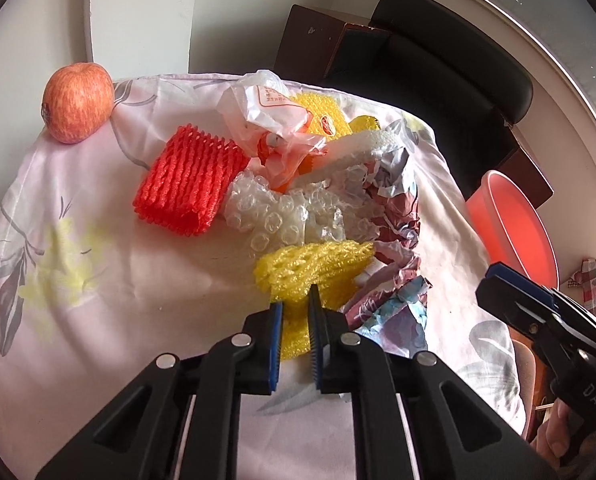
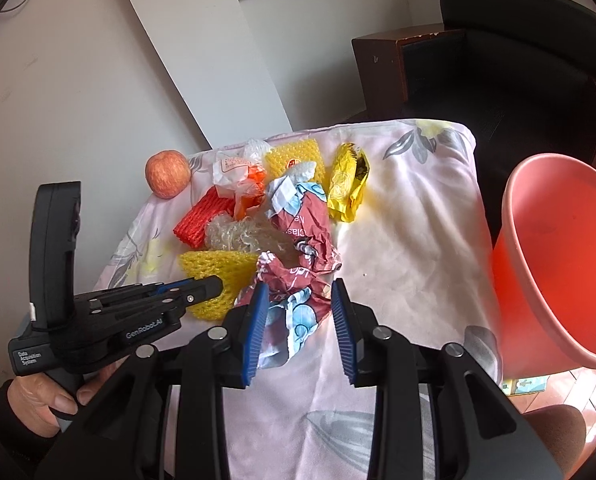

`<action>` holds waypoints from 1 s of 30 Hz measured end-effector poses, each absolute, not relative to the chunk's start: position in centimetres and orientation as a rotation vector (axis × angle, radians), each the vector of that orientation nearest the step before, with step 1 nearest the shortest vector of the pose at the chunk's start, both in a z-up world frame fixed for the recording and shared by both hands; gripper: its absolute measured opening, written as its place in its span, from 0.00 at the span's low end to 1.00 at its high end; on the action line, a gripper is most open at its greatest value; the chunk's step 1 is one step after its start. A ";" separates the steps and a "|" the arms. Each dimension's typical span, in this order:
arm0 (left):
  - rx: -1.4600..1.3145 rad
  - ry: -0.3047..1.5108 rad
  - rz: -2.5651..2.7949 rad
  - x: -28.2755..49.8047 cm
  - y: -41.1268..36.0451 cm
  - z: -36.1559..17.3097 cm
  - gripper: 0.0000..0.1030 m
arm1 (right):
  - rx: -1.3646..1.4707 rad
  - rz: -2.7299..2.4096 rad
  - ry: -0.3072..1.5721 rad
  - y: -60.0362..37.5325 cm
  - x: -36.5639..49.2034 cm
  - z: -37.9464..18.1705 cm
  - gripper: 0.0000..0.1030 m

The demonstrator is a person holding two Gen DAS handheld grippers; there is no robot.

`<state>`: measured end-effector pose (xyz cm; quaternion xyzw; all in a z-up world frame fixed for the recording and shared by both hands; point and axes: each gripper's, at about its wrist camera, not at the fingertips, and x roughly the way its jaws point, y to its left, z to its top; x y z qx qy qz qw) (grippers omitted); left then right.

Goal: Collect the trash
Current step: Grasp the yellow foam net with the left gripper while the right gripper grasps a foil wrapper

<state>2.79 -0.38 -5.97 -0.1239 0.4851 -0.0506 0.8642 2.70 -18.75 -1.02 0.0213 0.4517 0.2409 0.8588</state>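
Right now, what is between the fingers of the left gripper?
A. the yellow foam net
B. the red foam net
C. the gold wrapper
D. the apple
A: the left gripper is closed on the near yellow foam net; the other three things lie apart from it.

Pale pink cloth [image 1: 98, 320] bears grey leaves and yellow flowers. A red foam net [image 1: 186, 180] lies at nine o'clock of the clear bubble wrap [image 1: 282, 216]; yellow foam net [image 1: 314, 276] at six. Coral-red bucket [image 2: 558, 260], red-streaked apple [image 1: 78, 102], gold wrapper [image 2: 348, 184].
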 end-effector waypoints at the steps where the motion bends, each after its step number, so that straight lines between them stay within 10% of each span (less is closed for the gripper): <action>1: -0.262 1.010 -0.106 2.5 -0.2 -5.7 0.10 | 0.044 0.508 0.955 -18.6 2.7 -1.2 0.32; 22: -0.348 0.974 -0.062 -1.7 5.0 -3.7 0.10 | -0.124 0.489 0.930 -12.8 7.5 -3.5 0.46; 30: -0.356 0.985 -0.026 -1.6 5.7 -3.9 0.10 | -0.109 0.505 0.906 -12.9 6.8 -2.6 0.21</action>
